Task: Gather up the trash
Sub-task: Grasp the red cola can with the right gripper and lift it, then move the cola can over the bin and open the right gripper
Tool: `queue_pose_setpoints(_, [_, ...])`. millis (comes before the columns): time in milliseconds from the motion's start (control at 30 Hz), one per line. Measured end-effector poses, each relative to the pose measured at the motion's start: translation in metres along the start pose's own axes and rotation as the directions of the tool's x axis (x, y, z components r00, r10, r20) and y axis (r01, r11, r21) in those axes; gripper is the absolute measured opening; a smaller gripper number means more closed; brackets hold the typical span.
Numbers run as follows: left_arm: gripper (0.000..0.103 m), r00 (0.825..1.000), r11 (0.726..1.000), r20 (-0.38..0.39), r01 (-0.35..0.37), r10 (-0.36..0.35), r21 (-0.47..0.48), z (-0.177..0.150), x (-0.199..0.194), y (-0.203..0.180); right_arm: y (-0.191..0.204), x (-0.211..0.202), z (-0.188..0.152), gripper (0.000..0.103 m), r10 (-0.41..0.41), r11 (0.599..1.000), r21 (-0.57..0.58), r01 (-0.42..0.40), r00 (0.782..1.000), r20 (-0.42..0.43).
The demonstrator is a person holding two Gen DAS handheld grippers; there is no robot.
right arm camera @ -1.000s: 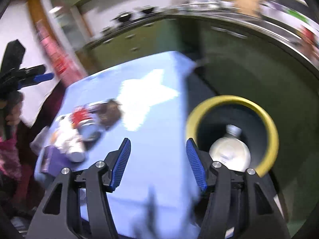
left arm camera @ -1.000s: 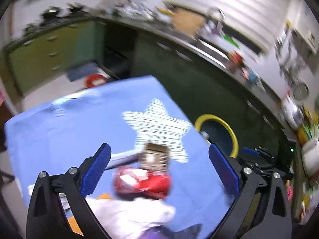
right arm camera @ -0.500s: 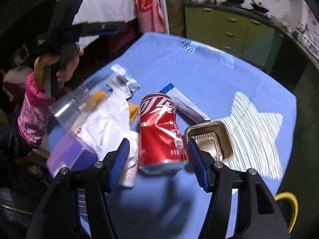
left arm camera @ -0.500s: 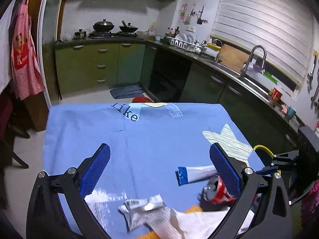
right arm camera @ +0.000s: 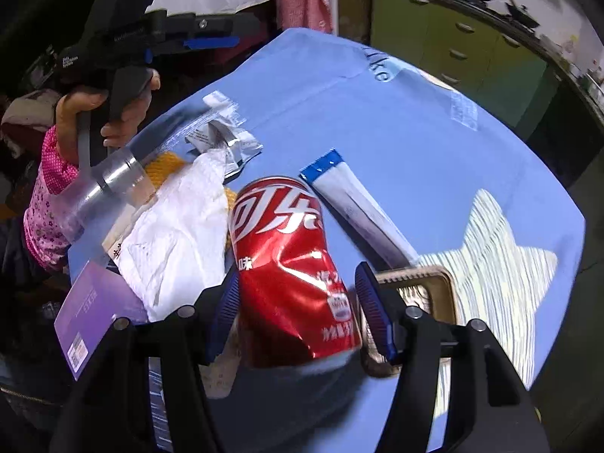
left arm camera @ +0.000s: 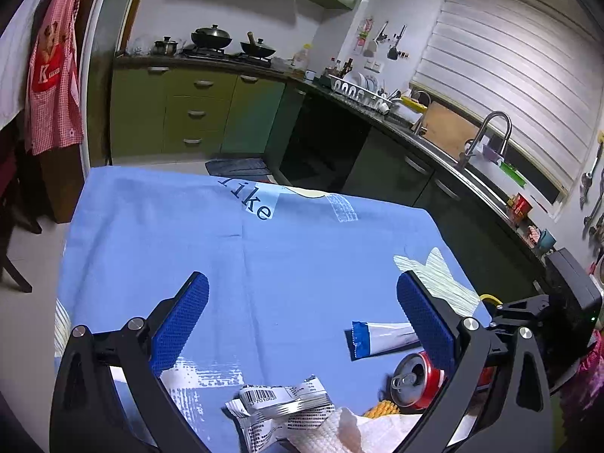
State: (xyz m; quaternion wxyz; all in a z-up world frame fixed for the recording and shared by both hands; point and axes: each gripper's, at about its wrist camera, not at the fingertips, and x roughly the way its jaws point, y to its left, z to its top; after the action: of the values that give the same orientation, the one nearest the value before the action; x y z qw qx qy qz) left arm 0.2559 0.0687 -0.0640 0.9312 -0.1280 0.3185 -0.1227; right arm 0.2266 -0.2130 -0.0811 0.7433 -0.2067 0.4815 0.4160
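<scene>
A dented red can (right arm camera: pixel 287 249) lies on the blue tablecloth (right arm camera: pixel 396 120). My right gripper (right arm camera: pixel 298 279) points steeply down and is open, its blue pads on either side of the can's lower end. Beside the can lie a white and blue tube (right arm camera: pixel 355 204), a foil tray (right arm camera: pixel 430 290), crumpled white paper (right arm camera: pixel 177 241) and a silver wrapper (right arm camera: pixel 222 143). My left gripper (left arm camera: pixel 302 283) hangs open over the cloth, with the silver wrapper (left arm camera: pixel 283 407) just below it, the tube (left arm camera: pixel 381 338) by its right finger and nothing between its pads.
A clear plastic cup (right arm camera: pixel 109 185) and a purple card (right arm camera: pixel 94 313) lie at the cloth's near edge. The yellow rim of a bin (left arm camera: pixel 489 298) peeks out past the table's right side. Green kitchen cabinets (left arm camera: pixel 196 113) and a sink counter (left arm camera: pixel 453 158) stand beyond.
My right gripper swung from above the yellow-rimmed bin to the trash pile and came down around the red can. My left gripper sank toward the cloth and turned to face the kitchen.
</scene>
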Motion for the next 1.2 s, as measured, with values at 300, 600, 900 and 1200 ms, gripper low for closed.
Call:
queue_pose_setpoints(300, [0.098,1.0,0.999,0.001,-0.011,0.011,0.032,-0.004,0.0,-0.011,-0.001,0.018,0.008,0.051,0.015,1.0,-0.008,-0.015,0.999,-0.038])
queue_pose_setpoints(600, [0.098,1.0,1.0,0.007,-0.011,0.011,0.025,-0.004,-0.003,-0.01,0.002,-0.043,0.004,0.051,-0.041,0.997,0.078,0.029,0.986,0.16])
queue_pose_setpoints(900, [0.098,1.0,1.0,0.004,-0.006,0.006,0.017,-0.002,-0.003,-0.011,-0.056,-0.165,-0.089,0.051,-0.371,0.864,0.446,0.233,0.893,0.253])
queue_pose_setpoints(1200, [0.098,1.0,0.999,-0.006,-0.013,0.013,0.031,-0.004,0.002,-0.014,-0.163,-0.14,-0.239,0.052,-0.485,0.501,0.767,0.4,0.864,-0.134])
